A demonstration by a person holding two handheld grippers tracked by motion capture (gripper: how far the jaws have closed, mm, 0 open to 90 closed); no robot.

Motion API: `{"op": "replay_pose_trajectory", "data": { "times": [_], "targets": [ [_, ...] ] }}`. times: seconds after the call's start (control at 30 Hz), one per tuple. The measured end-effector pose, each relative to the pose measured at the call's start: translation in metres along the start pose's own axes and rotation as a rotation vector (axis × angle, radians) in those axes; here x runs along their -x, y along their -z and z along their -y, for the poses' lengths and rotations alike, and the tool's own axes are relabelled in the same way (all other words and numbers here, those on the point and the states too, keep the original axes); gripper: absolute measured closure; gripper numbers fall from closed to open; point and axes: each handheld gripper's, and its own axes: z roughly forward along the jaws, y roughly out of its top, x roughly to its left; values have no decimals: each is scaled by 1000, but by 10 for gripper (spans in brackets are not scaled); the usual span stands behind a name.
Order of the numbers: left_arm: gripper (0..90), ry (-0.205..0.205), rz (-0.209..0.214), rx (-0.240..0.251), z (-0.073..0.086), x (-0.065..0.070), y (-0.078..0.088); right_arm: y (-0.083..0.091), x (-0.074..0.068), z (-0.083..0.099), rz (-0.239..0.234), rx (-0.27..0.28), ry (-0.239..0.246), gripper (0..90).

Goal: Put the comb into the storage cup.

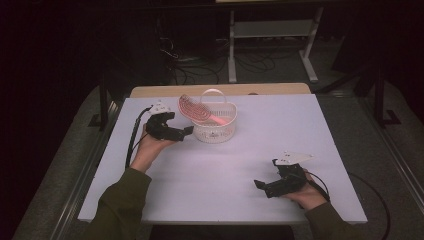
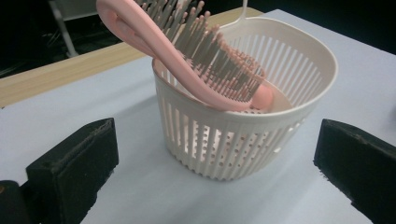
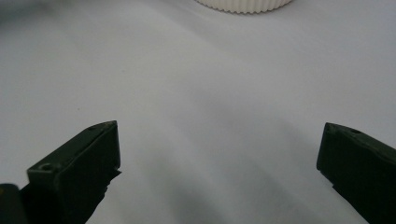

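High view, brush: the pink hairbrush [image 1: 196, 111] lies tilted in the white basket [image 1: 216, 131] at the far middle of the table [image 1: 300, 130], its head sticking out over the rim to the left.
High view, left gripper [image 1: 186, 131]: just beside the basket's left wall, holding nothing; a nudge from here would likely slide the light basket.
High view, right gripper [image 1: 259, 185]: well apart, low on the near right of the table, empty.
Left gripper view, jaws: spread wide, basket [image 2: 243, 140] between and beyond them, brush [image 2: 205, 65] leaning on the rim.
Left gripper view, risk: the overhanging head looks top-heavy; catching it could tip the brush out or the basket over.
Right gripper view, jaws: spread, bare table [image 3: 196, 93] ahead.
Right gripper view, risk: too far away to steady the basket [image 3: 243, 4].
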Motion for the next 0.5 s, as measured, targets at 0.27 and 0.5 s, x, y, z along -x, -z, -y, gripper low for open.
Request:
{"op": "replay_pose_trajectory", "data": {
  "times": [0.27,0.5],
  "targets": [
    [0,-29,21,-17,8,6,9,0,1,0,2,1,-2,0],
    [0,-58,37,-28,14,10,18,0,0,0,4,1,-2,0]
  ]
}}
